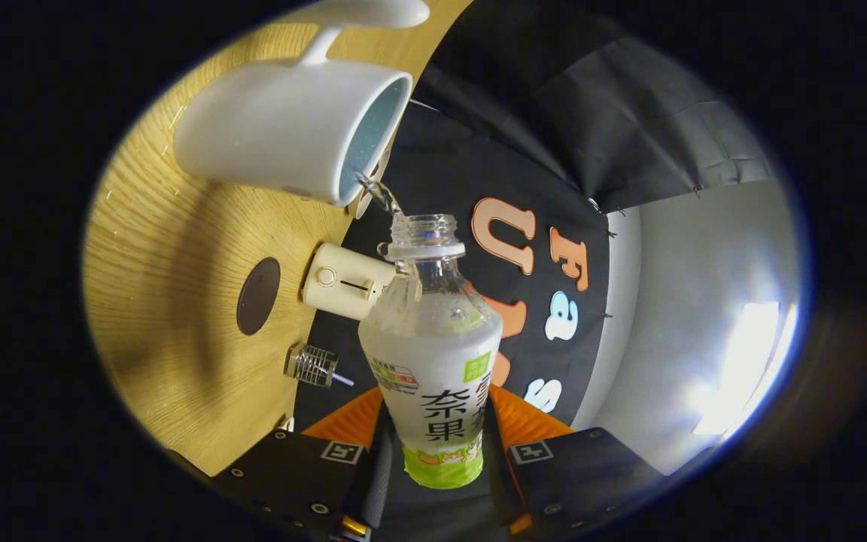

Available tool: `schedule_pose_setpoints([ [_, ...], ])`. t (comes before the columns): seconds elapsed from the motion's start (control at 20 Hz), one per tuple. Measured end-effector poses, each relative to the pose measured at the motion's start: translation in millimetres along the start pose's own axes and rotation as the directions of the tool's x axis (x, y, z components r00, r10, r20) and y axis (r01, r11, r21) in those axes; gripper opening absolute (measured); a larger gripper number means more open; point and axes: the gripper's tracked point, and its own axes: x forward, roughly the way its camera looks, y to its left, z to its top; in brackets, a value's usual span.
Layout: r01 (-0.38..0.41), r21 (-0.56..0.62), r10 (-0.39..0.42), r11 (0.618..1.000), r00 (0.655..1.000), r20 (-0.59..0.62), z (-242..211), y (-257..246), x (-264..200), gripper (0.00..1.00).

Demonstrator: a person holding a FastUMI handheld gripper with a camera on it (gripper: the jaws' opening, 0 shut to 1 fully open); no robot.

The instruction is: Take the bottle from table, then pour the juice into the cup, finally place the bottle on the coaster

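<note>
My gripper [437, 440] is shut on a clear plastic bottle [433, 339] with a white and green label, held between both fingers. The whole view is rolled sideways, so the bottle is tipped over toward a white mug [283, 139] on the wooden table [170, 316]. The bottle's open, uncapped neck sits just at the mug's rim, and a thin stream of clear liquid [381, 192] runs from the neck into the mug's blue-speckled inside. A dark round coaster [258, 295] lies on the table beside the mug, apart from it.
A cream-coloured small device [343, 282] with a round button stands at the table's far edge near the coaster. A small metal ribbed part [313, 365] stands beside it. The black cloth wall hangs behind the table.
</note>
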Motion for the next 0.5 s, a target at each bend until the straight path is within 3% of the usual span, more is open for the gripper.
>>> schedule_pose_setpoints([
  [0.5,0.036,-0.032,-0.034,0.999,0.999,0.039,7.1,-6.6,-2.6,0.56],
])
